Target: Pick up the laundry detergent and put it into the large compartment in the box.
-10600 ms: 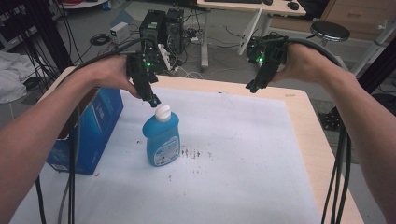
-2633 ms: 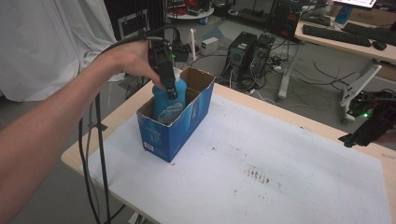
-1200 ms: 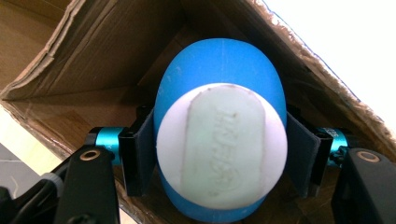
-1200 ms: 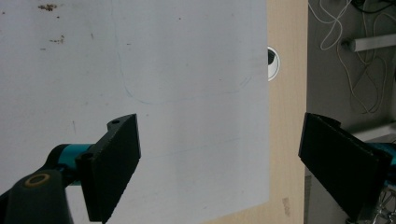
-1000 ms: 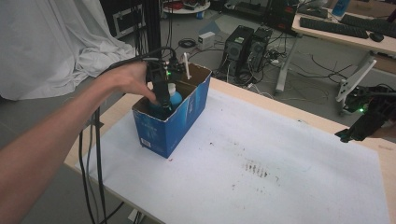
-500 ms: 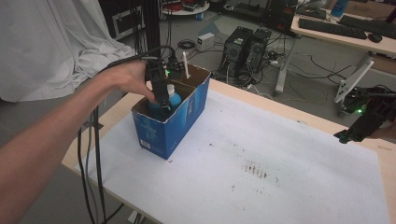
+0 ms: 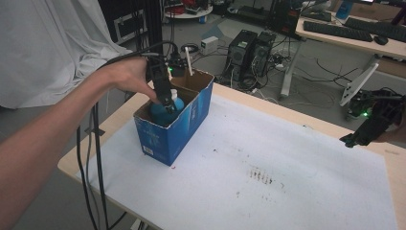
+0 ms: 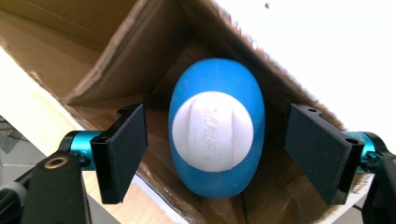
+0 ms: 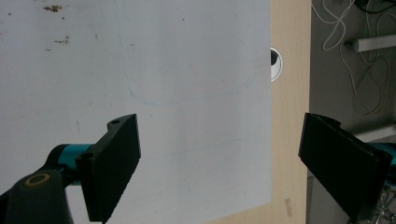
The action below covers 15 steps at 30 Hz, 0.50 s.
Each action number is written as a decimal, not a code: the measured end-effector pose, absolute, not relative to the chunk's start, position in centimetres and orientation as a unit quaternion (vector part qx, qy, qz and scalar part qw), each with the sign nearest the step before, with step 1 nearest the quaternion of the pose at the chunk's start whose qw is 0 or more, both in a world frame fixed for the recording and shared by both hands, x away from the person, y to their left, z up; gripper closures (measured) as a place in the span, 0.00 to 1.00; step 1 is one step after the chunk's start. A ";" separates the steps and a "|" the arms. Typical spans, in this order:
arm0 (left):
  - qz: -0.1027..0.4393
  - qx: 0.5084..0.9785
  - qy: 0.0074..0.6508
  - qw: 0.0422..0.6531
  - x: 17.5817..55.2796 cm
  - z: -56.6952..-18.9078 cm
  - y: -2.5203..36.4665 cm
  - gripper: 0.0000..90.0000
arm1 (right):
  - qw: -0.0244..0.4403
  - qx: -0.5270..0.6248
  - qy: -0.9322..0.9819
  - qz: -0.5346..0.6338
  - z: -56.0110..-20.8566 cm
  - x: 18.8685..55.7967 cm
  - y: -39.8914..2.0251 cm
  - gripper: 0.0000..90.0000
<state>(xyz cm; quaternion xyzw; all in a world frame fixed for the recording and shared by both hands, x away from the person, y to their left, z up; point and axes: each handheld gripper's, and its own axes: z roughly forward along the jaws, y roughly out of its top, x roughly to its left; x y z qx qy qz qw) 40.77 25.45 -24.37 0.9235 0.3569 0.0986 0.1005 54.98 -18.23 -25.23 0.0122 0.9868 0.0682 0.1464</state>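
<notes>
A blue bottle (image 7: 165, 109) with a white cap stands upright inside the open blue cardboard box (image 7: 167, 136) at the table's left. My left gripper (image 7: 165, 98) points down into the box over it. In the left gripper view the bottle (image 8: 215, 186) stands between the two pads of my left gripper (image 8: 217, 116). The jaws have just been opening, and a gap shows on each side of the bottle, so nothing is gripped. My right gripper (image 7: 355, 140) hovers at the table's right edge. In its own view my right gripper (image 9: 219, 135) stands open over bare white sheet.
A white sheet (image 7: 268, 187) with dark smudges covers the wooden table (image 7: 311, 122). The box's brown inner walls (image 8: 121, 51) close in around the bottle. Cables trail from the left hand over the table's left edge. Desks, computers and cords stand on the floor beyond.
The left gripper's jaws have spread apart off the bottle, which now stands free in the box. The right gripper has kept its place.
</notes>
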 end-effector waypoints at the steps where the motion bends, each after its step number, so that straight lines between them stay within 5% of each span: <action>1: 0.100 0.922 0.358 0.107 40.7 -24.2 25.4 0.25 | 0.146 0.011 0.987 0.068 -25.2 55.0 -18.2 0.13; 15: 0.133 0.938 0.294 0.124 40.8 -18.4 20.9 0.18 | 0.147 0.016 0.987 0.066 -25.2 54.9 -18.2 0.13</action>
